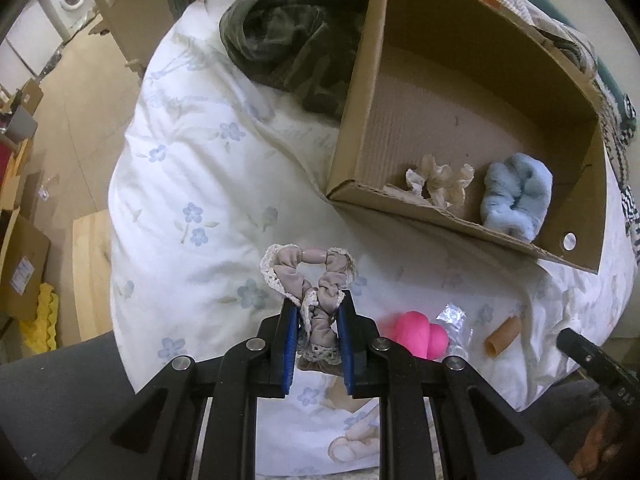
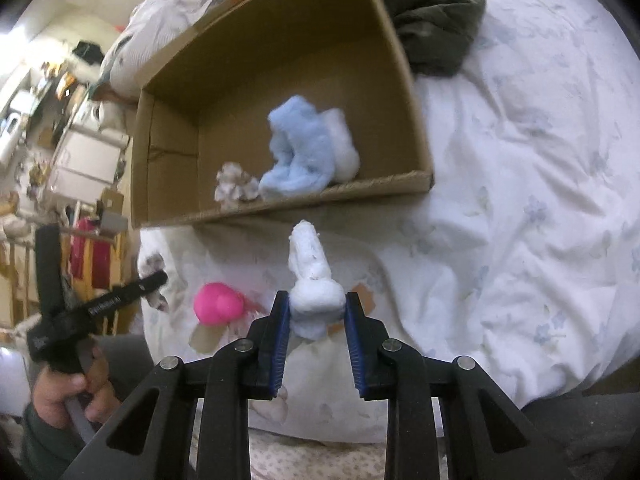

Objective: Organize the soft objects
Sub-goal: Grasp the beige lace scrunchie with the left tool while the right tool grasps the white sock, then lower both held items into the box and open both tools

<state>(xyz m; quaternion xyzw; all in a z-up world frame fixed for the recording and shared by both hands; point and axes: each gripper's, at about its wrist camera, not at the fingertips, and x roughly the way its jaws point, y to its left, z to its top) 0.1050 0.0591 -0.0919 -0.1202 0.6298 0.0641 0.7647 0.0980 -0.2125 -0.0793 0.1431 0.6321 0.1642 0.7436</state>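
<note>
My left gripper (image 1: 318,310) is shut on a grey lace-trimmed scrunchie (image 1: 308,276), held above the floral bedsheet (image 1: 192,184). My right gripper (image 2: 316,300) is shut on a white fluffy scrunchie (image 2: 312,276), held just short of the open cardboard box (image 2: 408,80). The box (image 1: 360,92) holds a cream scrunchie (image 1: 438,182) and a light blue fluffy scrunchie (image 1: 516,196); both also show in the right wrist view, cream (image 2: 236,186) and blue (image 2: 300,152), with a white fluffy piece beside the blue. A pink soft ball (image 1: 412,334) (image 2: 218,304) lies on the sheet.
A dark camouflage garment (image 1: 288,36) (image 2: 432,12) lies behind the box. A small tan tube (image 1: 502,336) and crinkled clear plastic (image 1: 454,318) lie near the pink ball. The bed edge and floor with boxes (image 1: 24,256) are to the left.
</note>
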